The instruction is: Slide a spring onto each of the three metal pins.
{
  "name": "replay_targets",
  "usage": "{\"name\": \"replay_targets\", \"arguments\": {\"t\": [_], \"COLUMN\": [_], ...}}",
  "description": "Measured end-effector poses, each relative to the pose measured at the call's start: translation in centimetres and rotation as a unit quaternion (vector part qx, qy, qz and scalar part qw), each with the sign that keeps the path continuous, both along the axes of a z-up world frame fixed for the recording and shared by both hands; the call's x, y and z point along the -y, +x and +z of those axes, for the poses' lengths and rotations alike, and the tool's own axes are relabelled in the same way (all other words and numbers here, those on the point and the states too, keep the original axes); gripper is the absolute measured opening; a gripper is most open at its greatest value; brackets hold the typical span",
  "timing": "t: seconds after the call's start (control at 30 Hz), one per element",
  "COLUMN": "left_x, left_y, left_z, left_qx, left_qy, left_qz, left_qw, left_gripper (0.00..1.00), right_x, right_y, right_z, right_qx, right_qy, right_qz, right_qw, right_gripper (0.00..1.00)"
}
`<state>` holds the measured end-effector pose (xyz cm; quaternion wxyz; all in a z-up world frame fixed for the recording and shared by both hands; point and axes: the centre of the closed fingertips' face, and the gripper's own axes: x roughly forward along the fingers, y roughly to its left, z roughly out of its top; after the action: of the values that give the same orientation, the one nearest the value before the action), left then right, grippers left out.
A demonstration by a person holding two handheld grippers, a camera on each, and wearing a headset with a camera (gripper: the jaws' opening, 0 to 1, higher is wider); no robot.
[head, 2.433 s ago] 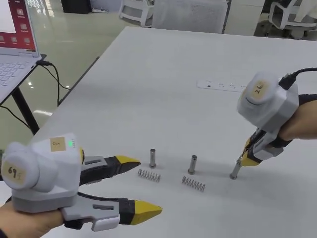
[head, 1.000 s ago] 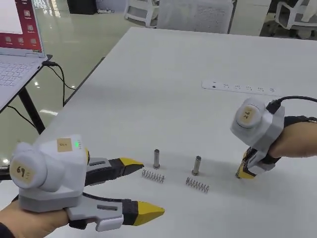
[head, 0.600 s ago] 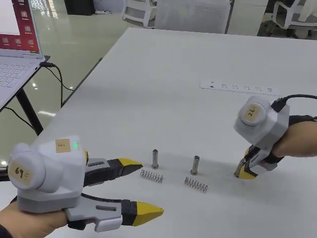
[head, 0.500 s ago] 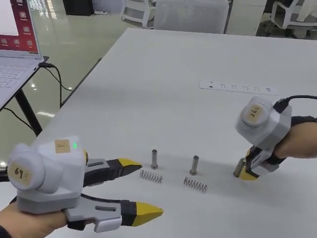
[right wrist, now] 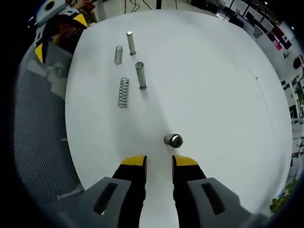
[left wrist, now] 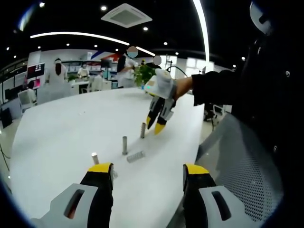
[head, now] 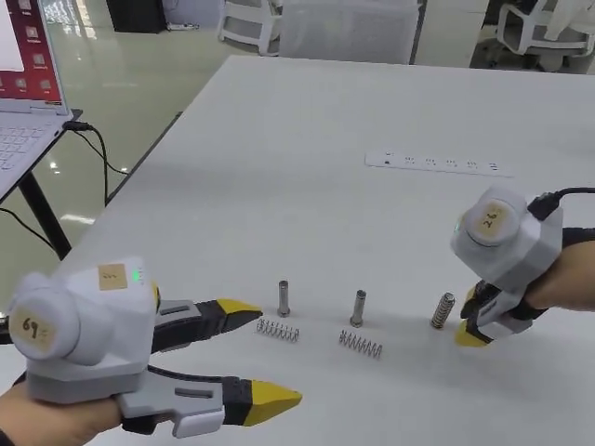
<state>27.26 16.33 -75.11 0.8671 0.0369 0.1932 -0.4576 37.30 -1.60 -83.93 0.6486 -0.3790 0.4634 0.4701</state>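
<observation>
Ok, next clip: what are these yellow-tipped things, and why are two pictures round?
No robot: a person holds a yellow-tipped two-jaw tool in each hand (left tool, right tool). The wide picture comes from a headset camera; each round one from a camera on a tool, looking along its jaws. On the white table stand three upright silver metal pins. One pin, by the right tool, wears a coil spring; two loose springs lie beside the bare pins. Both tools are open, empty.
</observation>
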Motion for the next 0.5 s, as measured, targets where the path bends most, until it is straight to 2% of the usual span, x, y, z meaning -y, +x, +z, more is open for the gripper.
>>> {"name": "replay_targets", "arguments": {"t": [0.23, 0.5], "left_x": [0.0, 0.1], "left_y": [0.0, -0.1], "left_z": [0.0, -0.1], "left_qx": [0.001, 0.0], "left_qy": [-0.001, 0.001], "left_qz": [0.0, -0.004], "left_qw": [1.0, 1.0], "left_gripper": [0.54, 0.54], "right_x": [-0.4, -2.4], "right_y": [-1.0, -2.7], "right_z": [0.1, 0.6], "right_qx": [0.004, -0.012], "right_qy": [0.006, 0.037], "right_qz": [0.002, 0.007], "right_qw": [1.0, 0.9992], "right_gripper": [0.18, 0.17]}}
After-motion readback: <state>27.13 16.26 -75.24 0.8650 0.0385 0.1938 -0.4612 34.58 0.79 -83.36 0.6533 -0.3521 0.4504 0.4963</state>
